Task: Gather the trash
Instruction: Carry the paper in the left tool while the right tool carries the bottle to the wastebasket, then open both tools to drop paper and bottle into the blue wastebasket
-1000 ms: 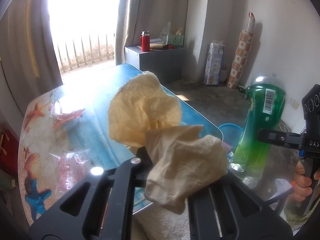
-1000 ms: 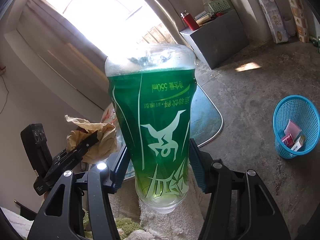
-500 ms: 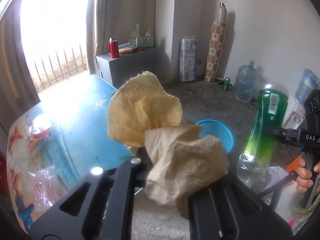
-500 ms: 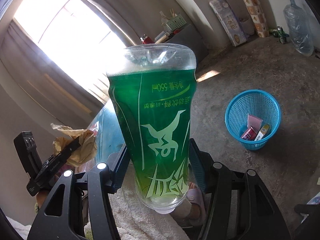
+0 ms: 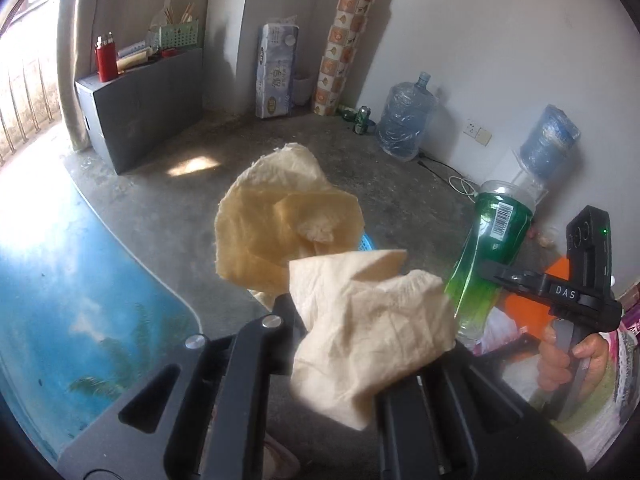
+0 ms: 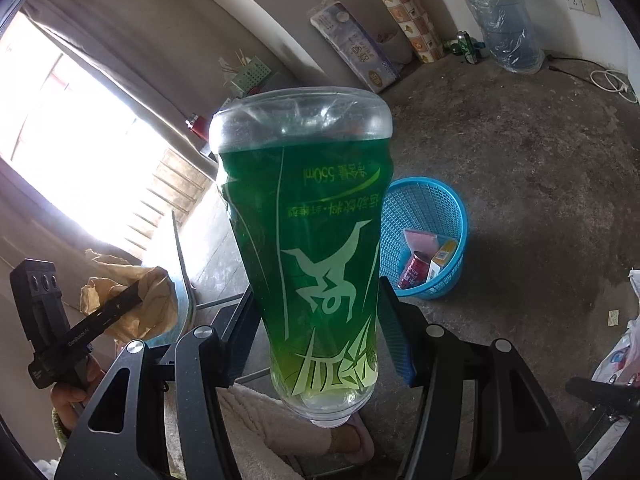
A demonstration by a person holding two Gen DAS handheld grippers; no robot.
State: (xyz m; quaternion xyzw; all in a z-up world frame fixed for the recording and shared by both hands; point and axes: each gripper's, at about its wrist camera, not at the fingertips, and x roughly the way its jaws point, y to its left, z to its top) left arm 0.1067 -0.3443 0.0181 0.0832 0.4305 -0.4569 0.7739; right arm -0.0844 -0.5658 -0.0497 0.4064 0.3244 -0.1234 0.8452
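My left gripper point(image 5: 332, 332) is shut on a crumpled beige paper point(image 5: 320, 264), which fills the middle of the left wrist view. My right gripper point(image 6: 320, 312) is shut on a green drink bottle point(image 6: 316, 240), held upside down with its clear base up. On the concrete floor stands a blue mesh basket point(image 6: 440, 208) holding a can and small cartons, just right of the bottle. In the left wrist view the blue basket point(image 5: 366, 242) is almost hidden behind the paper. The bottle point(image 5: 492, 248) and right gripper point(image 5: 492, 270) appear at right; the left gripper point(image 6: 134, 296) and paper point(image 6: 160, 304) at left.
A table with a blue seaside print point(image 5: 80, 280) lies to the left. A grey cabinet point(image 5: 140, 108), a tissue pack point(image 5: 276, 72) and water jugs point(image 5: 408, 120) line the far wall. White plastic bags point(image 6: 616, 356) lie at right. A slippered foot point(image 6: 352, 440) is below the bottle.
Both grippers have swung away from the table toward the open floor and tipped downward. The blue basket now looks larger and nearer. Paper and bottle stay gripped.
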